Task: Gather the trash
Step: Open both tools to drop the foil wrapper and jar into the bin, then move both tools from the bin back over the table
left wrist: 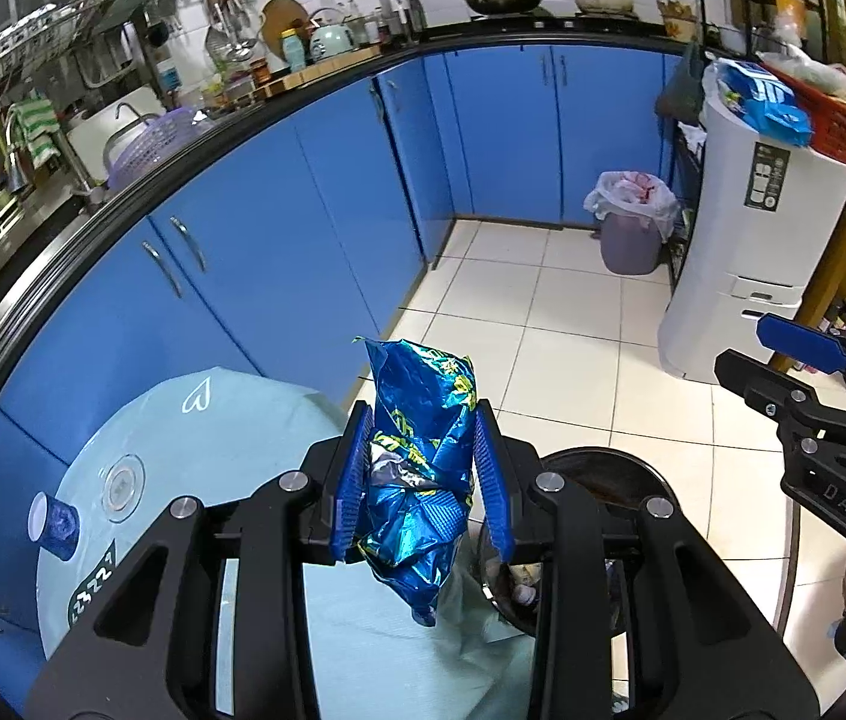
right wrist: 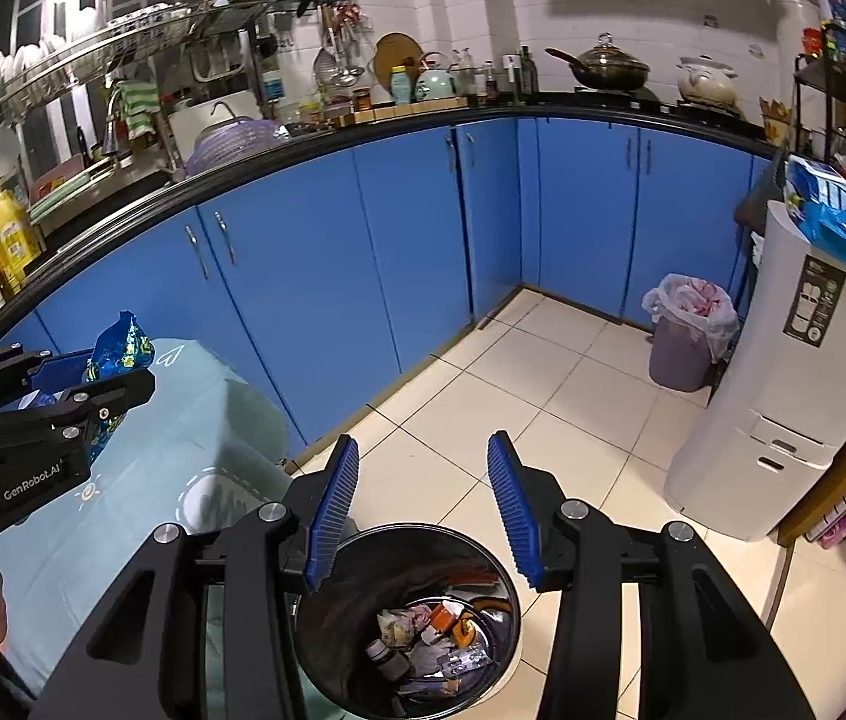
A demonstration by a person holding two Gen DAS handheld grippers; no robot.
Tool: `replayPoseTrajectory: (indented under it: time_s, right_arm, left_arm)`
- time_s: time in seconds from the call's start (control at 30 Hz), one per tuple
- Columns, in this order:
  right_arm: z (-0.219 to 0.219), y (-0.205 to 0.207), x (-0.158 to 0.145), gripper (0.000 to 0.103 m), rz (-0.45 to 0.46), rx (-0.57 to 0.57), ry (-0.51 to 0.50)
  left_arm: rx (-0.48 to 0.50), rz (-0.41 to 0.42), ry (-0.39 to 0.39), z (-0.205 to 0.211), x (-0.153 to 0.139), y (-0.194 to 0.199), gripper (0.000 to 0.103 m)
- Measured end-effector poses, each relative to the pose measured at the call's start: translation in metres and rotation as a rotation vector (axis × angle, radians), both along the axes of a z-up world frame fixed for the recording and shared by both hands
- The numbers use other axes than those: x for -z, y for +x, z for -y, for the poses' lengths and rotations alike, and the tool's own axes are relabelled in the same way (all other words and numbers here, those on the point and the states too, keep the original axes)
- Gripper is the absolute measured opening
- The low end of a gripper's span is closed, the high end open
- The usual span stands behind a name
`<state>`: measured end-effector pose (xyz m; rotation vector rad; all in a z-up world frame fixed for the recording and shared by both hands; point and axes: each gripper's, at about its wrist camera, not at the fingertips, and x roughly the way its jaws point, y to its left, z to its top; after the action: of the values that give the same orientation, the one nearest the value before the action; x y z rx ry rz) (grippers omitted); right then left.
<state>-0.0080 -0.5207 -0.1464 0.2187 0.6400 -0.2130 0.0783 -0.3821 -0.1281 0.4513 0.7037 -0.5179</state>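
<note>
We see the left hand-held gripper [left wrist: 423, 480] clamped on a crumpled blue foil snack bag [left wrist: 420, 474]; both blue ribbed pads [left wrist: 351, 492] press its sides, with the bag sticking out above and hanging below them. The bag is in the air over the right edge of the surface [left wrist: 183, 438], which is covered in a pale teal cloth, and just beside the open metal trash bin [right wrist: 501, 588] on the tiled floor [right wrist: 549, 396]. From the right wrist view, the same bag [right wrist: 117, 354] shows at the far left, held above the cloth.

The right hand-held gripper [right wrist: 423, 510] stands apart with nothing between its pads, held directly over the bin's mouth. Inside the bin we make out mixed wrappers and scraps [right wrist: 429, 630].

On the surface's left part lies a small blue cup [left wrist: 54, 525] on its side. Well apart, in the far corner of the floor by the blue cabinets [left wrist: 279, 222], stands a purple bin with a white liner [left wrist: 633, 228], next to a white appliance [left wrist: 753, 258].
</note>
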Motion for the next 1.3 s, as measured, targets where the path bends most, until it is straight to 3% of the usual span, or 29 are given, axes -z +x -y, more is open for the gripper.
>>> replayPoseTrajectory:
  time_s: [0.3,0.33,0.4,0.5,1.07,1.3]
  right_arm:
    - [0.016,-0.011,0.001,0.044,0.008,0.032,0.011]
    - [0.017,-0.011,0.001,0.044,0.010,0.034,0.012]
    - [0.019,-0.012,0.000,0.044,0.012,0.040,0.014]
    - [0.023,-0.014,0.000,0.044,0.015,0.048,0.017]
    - [0.002,0.004,-0.007,0.044,0.025,-0.010,0.017]
    - [-0.040,0.034,-0.013,0.044,0.030,-0.113,0.002]
  left_arm:
    - [0.028,-0.011,-0.011,0.020,-0.004,-0.004,0.037]
    - [0.025,-0.014,-0.011,0.021,-0.004,-0.004,0.041]
    - [0.017,-0.014,-0.029,0.021,-0.006,-0.004,0.085]
    - [0.017,0.010,-0.053,0.021,-0.012,-0.006,0.094]
    - [-0.023,-0.008,-0.064,0.004,-0.014,0.002,0.097]
    - [-0.109,0.003,-0.091,-0.038,-0.019,0.018,0.097]
